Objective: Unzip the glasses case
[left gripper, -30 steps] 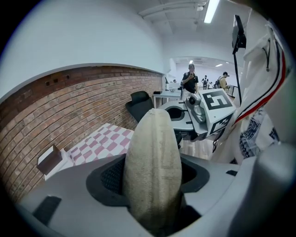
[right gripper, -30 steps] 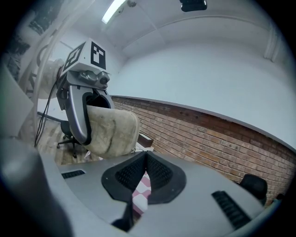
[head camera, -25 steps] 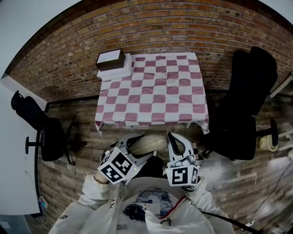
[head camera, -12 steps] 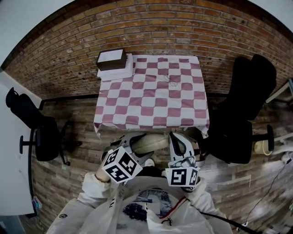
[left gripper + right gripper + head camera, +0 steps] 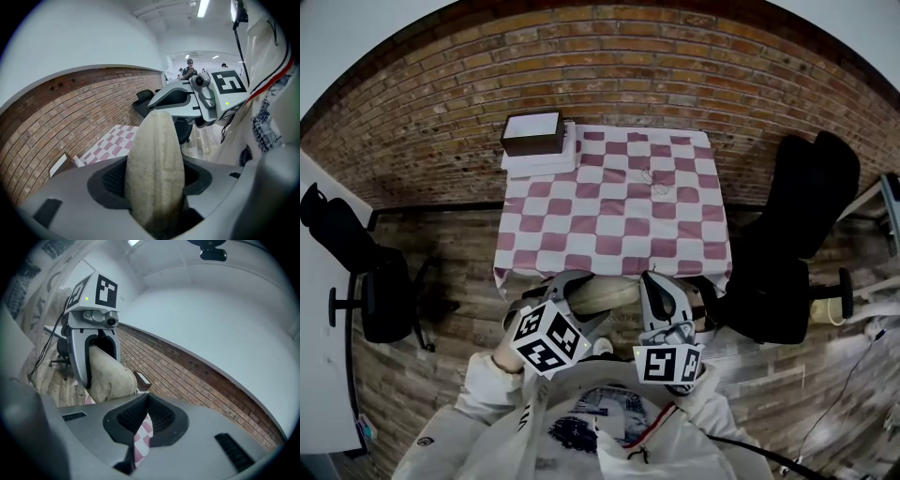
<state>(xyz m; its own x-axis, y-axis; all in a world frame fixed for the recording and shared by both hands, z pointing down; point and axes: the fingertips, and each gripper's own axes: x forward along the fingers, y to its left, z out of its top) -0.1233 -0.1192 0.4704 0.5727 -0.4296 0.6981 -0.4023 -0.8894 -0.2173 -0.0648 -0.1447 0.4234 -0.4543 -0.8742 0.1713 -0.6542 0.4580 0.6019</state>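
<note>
The beige glasses case [image 5: 602, 294] hangs in the air in front of my chest, just short of the table's near edge. My left gripper [image 5: 577, 292] is shut on the case's left end; in the left gripper view the case [image 5: 154, 173] fills the space between the jaws. My right gripper [image 5: 658, 298] sits by the case's right end, shut, with nothing between its fingers. In the right gripper view the closed tips [image 5: 146, 399] meet, and the case [image 5: 110, 378] lies off to their left in the left gripper [image 5: 91, 341]. No zipper pull is visible.
Ahead stands a small table with a red-and-white checked cloth [image 5: 619, 202]. A brown box [image 5: 534, 134] lies on a white stack at its back left, and a small wire item [image 5: 654, 176] lies near the middle. Black chairs stand at the right [image 5: 811, 225] and left [image 5: 370, 272]. Brick wall behind.
The table has come nearer in the head view as both grippers travelled together toward it. The case stays in the left gripper, and the right gripper stays shut beside it.
</note>
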